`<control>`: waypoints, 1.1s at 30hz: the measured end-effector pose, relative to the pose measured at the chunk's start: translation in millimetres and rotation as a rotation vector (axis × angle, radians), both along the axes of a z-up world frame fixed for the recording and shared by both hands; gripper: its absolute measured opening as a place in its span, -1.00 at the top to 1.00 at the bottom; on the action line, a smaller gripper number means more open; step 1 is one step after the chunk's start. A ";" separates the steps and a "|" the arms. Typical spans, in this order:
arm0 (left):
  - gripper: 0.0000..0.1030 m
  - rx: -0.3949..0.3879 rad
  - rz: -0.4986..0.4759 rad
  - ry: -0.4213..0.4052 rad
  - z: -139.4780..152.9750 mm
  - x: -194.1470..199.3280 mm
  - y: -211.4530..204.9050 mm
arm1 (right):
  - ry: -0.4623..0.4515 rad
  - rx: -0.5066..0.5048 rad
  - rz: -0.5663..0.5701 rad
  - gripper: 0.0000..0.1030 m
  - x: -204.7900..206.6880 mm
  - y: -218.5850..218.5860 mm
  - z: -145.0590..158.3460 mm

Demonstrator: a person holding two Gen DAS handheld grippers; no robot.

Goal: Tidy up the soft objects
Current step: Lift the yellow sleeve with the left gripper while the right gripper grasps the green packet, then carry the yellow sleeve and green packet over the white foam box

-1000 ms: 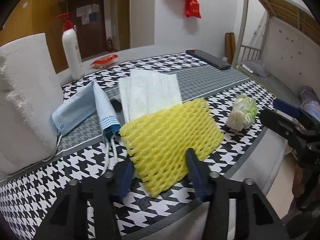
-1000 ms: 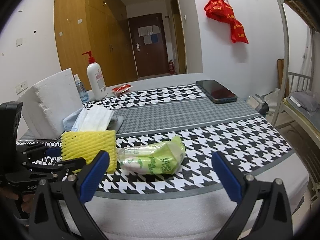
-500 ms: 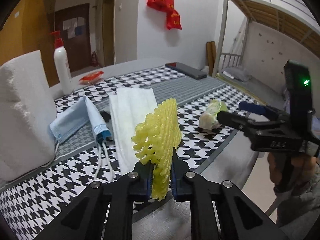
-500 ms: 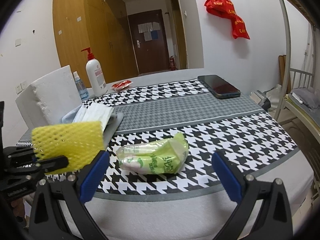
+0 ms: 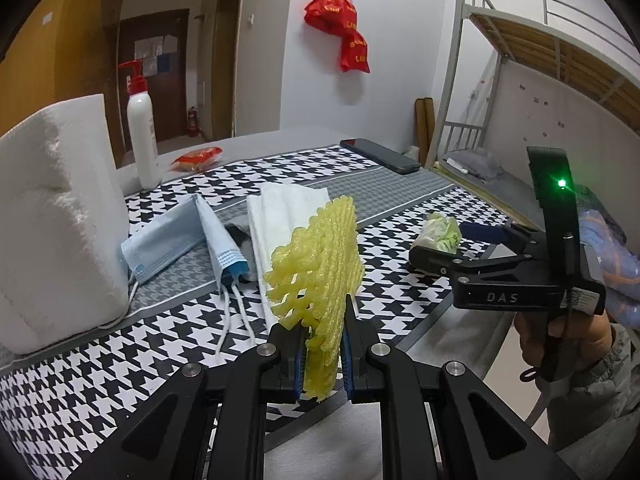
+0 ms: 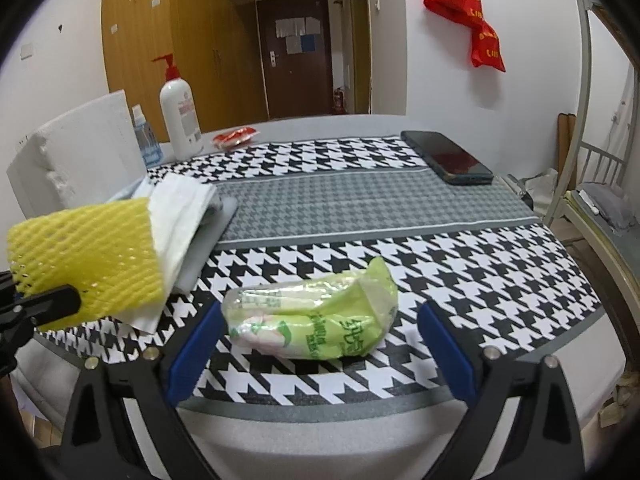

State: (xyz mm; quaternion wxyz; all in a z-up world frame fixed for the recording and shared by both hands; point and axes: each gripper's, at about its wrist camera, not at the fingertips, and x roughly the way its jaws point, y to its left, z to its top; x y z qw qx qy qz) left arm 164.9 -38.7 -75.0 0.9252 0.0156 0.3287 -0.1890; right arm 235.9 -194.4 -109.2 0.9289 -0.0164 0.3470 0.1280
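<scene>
Yellow foam net (image 5: 320,264) (one) in left claw (image 5: 323,356).

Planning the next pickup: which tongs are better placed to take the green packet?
Right. The right tongs stand open around the green packet; the left tongs are shut on the yellow foam net.

Light: even, soft indoor brightness is seen in both views.
Shadows: faint ones are cast on the worktop (image 6: 500,280).
Edges: straight lines are bent; corners are blackened.
Focus: sharp throughout.
</scene>
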 end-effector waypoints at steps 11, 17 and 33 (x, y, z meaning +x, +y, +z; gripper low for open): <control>0.70 -0.015 0.024 -0.003 -0.3 -2.0 12.7 | -0.002 0.005 -0.008 -0.42 -4.9 1.7 1.1; 0.70 -0.013 0.036 -0.040 11.4 -11.1 18.2 | -0.050 0.025 -0.013 -0.42 -16.6 0.2 18.6; 0.70 -0.007 0.131 -0.145 44.6 -32.2 50.8 | -0.180 0.055 0.071 -0.42 -35.5 37.2 69.2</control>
